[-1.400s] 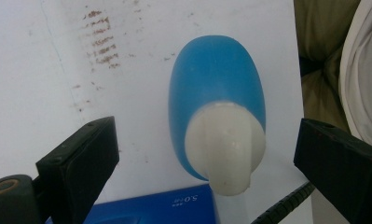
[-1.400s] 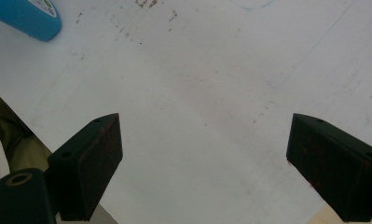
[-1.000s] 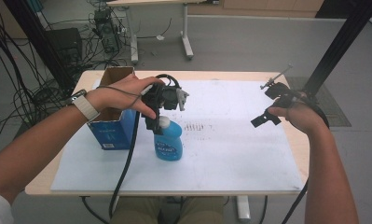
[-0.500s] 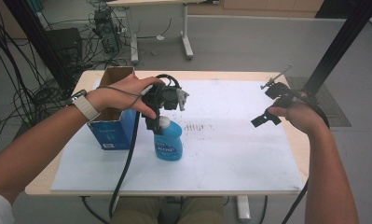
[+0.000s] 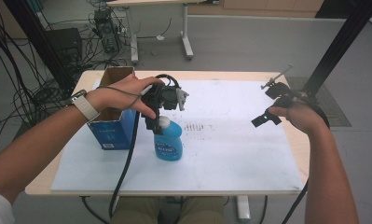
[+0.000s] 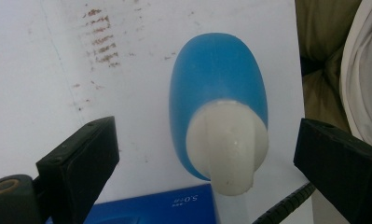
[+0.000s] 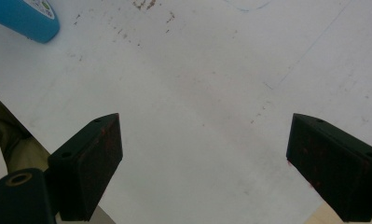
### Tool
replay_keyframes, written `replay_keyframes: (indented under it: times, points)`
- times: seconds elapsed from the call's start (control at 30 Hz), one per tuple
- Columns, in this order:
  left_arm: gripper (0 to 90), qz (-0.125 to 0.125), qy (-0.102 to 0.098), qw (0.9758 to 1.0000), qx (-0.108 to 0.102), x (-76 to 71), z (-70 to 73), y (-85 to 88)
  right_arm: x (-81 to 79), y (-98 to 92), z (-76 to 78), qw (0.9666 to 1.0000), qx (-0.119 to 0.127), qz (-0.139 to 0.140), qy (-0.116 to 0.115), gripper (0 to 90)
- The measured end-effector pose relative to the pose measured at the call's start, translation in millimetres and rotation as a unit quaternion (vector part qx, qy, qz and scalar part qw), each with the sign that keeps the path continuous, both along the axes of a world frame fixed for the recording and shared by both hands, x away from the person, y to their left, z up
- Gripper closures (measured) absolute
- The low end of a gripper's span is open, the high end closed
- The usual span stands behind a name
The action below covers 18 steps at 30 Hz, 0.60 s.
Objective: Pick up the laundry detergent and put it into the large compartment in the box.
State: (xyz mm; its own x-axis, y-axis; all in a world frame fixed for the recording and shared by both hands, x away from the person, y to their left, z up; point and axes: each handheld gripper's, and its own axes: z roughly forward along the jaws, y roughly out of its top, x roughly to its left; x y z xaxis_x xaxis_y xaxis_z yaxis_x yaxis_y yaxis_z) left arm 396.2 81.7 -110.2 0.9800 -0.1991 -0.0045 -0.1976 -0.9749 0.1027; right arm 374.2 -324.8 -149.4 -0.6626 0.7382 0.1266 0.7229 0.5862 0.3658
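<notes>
White sheeting [image 5: 230, 154] covers most of the wooden worktop [image 5: 295, 154], marked near its middle by a patch of brownish smudges [image 5: 196, 126]. Nearest the person, their lap shows under the front edge, though the worktop cuts most of it off.

On the sheet stands a blue bottle [image 5: 168, 142] with a white cap [image 5: 163, 122], upright, just beside a blue cardboard box [image 5: 110, 130] whose top is open; what lies inside the box cannot be made out from above. The left claw [image 5: 155, 122] hangs directly over the cap, and the person's left hand [image 5: 123, 95] hides much of its body. From above I cannot tell whether it touches the bottle. In the left gripper view the claw [image 6: 204, 163] stands released, one jaw on each side of the cap [image 6: 228, 144] with clear gaps, and the bottle [image 6: 216, 88] is foreshortened so its label is hidden. A corner of the box [image 6: 160, 207] is cut off at the bottom edge.

Well apart, at the worktop's right side, the right claw [image 5: 272, 105] is held up in the right hand [image 5: 298, 114], partly masked by fingers. Its own view shows the claw [image 7: 204, 163] spread wide over bare sheet, with a sliver of the bottle [image 7: 25, 16] at the top corner.

Beyond the worktop lie grey floor, cables and another table's legs [image 5: 186, 32].
</notes>
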Motion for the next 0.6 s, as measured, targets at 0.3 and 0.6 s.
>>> replay_keyframes:
  times: [0.3, 0.6]
  points:
    - [7.0, 0.001, 0.001, 1.0, -0.001, 0.5, -1.1, 1.0, 0.1, -0.2, -1.0, 1.0, 0.001, 0.001, -0.001, 10.5]
    - [7.0, 0.001, 0.001, 1.0, 0.0, 0.9, -1.9, 0.8, -0.2, -1.2, -1.6, 1.0, 0.001, 0.0, 0.0, 10.5]
